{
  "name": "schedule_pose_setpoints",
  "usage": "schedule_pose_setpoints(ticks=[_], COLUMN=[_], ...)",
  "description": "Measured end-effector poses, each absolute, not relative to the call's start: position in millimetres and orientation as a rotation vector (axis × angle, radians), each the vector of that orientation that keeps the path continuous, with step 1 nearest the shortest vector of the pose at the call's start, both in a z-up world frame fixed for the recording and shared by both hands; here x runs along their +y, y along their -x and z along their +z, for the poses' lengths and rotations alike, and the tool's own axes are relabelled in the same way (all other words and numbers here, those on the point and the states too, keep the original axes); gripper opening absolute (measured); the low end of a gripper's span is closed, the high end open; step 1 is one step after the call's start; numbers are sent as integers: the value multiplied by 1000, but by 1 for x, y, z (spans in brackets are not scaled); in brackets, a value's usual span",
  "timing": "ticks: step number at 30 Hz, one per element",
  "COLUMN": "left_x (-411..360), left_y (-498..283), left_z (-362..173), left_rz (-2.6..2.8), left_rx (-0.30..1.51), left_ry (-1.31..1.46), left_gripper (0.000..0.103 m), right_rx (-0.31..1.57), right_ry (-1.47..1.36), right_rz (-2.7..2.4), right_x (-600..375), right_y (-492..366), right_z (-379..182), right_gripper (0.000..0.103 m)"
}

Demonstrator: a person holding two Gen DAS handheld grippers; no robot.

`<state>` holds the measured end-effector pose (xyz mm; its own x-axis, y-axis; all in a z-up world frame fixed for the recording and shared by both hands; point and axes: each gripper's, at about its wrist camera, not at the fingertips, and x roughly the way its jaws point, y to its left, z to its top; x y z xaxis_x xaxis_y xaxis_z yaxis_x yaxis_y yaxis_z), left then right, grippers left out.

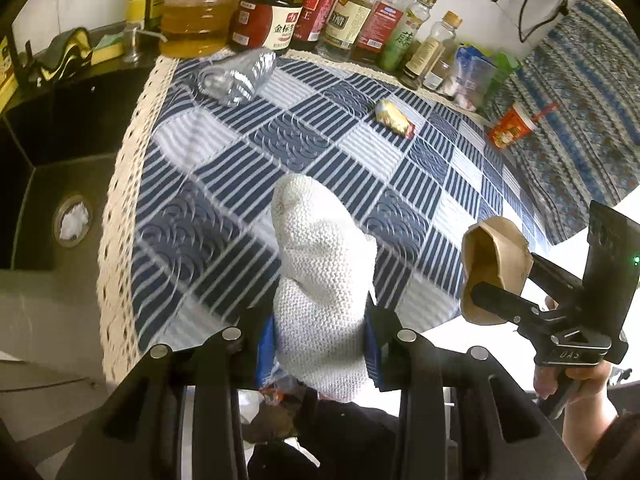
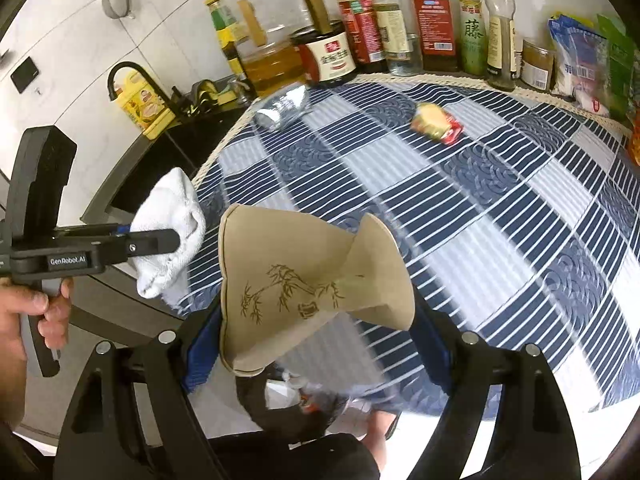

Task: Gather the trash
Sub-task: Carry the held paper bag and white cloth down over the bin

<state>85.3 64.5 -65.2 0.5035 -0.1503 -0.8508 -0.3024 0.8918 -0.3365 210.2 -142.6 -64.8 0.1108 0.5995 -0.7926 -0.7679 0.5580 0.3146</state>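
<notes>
My left gripper (image 1: 320,344) is shut on a white knitted cloth (image 1: 320,276) and holds it above the table's near edge; it also shows in the right wrist view (image 2: 170,236). My right gripper (image 2: 316,336) is shut on a crushed brown paper cup (image 2: 296,276) with a bamboo drawing, seen in the left wrist view too (image 1: 494,268). Both hang over a dark trash bin (image 2: 296,412) holding wrappers. On the blue checked tablecloth (image 1: 280,148) lie a crushed clear plastic bottle (image 1: 238,74), a yellow-red wrapper (image 1: 394,118) and a red cup (image 1: 512,126).
Sauce and oil bottles (image 1: 320,4) line the table's far edge, with snack bags (image 2: 580,64) at the right. A black sink (image 1: 48,184) with a faucet (image 2: 132,76) lies left of the table. A patterned cloth (image 1: 580,100) covers the right side.
</notes>
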Motion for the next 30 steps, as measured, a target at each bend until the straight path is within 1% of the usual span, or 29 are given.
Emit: schedule_pose_setpoints(ticks=[9,16,24,30], left_x=[69,67,71,72], left_y=[-22,17,51,63], left_z=[-75,-98,-125,-158], left_rz=[43,-11,-20,-14], left_rx=[1042,1077,1125,1185], left_ry=[506,535,595,662], left_gripper=[34,34,34,34], right_rx=[1087,1134,1208,1271], right_ry=[198,210,221,233], right_rz=[974,932,919,910], right_x=[-132,-126,-123,-116], right_y=[-134,-86,-54,-45], right_z=[-72,-88,-105,-126], right_gripper=[82,82,82,82])
